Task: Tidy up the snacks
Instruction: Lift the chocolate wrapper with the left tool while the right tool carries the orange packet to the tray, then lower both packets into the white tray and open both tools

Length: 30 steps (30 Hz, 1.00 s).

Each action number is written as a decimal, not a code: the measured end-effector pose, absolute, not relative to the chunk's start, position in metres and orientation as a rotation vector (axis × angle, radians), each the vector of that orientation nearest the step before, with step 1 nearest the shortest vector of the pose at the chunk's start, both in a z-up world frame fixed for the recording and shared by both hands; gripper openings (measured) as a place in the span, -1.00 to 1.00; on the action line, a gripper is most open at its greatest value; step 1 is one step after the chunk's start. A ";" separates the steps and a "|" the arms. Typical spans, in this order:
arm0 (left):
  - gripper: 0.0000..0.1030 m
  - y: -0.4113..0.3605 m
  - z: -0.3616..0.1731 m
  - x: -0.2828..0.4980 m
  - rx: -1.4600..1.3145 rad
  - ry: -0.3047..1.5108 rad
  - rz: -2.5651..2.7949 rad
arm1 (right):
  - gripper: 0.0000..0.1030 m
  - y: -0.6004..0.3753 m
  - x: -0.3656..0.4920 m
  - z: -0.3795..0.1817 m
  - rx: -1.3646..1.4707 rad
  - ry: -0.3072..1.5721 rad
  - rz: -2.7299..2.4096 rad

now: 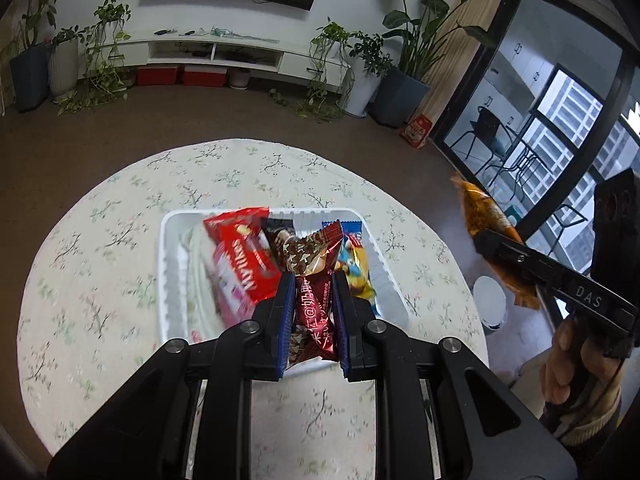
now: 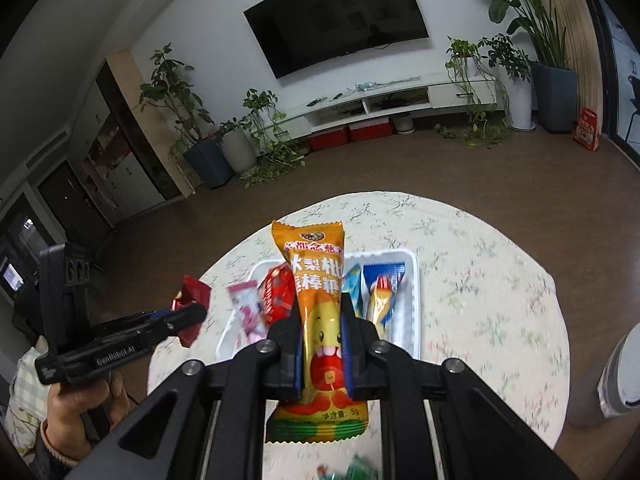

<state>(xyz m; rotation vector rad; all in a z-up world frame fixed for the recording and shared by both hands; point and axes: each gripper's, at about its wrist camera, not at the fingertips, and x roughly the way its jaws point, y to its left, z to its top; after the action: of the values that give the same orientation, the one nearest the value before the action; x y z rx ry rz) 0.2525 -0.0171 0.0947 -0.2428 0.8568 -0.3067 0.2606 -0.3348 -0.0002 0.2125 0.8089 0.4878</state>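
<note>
Mid-sort, both tongs loaded above the white plastic tray [image 1: 168,280]: left gripper [image 1: 313,280] clenched on dark red foil candy wrapper [image 1: 314,300], right gripper [image 2: 322,320] clenched on orange lollipop packet [image 2: 316,280]. Next, probably: carry each clear of tray, set down by kind.

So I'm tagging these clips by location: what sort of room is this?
Most likely a home living room: a wall-mounted TV over a low white media console, potted plants along the wall, and a round table with a floral cloth.
</note>
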 end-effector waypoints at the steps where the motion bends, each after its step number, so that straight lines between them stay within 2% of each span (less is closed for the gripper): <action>1: -0.68 -0.022 0.092 0.259 -0.234 0.861 -0.302 | -0.69 -0.333 0.267 -0.005 0.210 0.820 0.482; 14: -0.67 -0.050 0.023 0.306 -0.172 0.933 -0.274 | -0.69 -0.313 0.327 -0.080 0.318 0.982 0.417; 30: -0.66 -0.055 -0.023 0.333 -0.203 0.962 -0.246 | -0.66 -0.257 0.354 -0.103 0.166 1.045 0.410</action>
<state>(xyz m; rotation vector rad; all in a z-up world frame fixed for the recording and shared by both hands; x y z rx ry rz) 0.3326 -0.0547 -0.0229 -0.2033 0.9623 -0.2455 0.3536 -0.2566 -0.1034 0.1659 1.0448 0.4103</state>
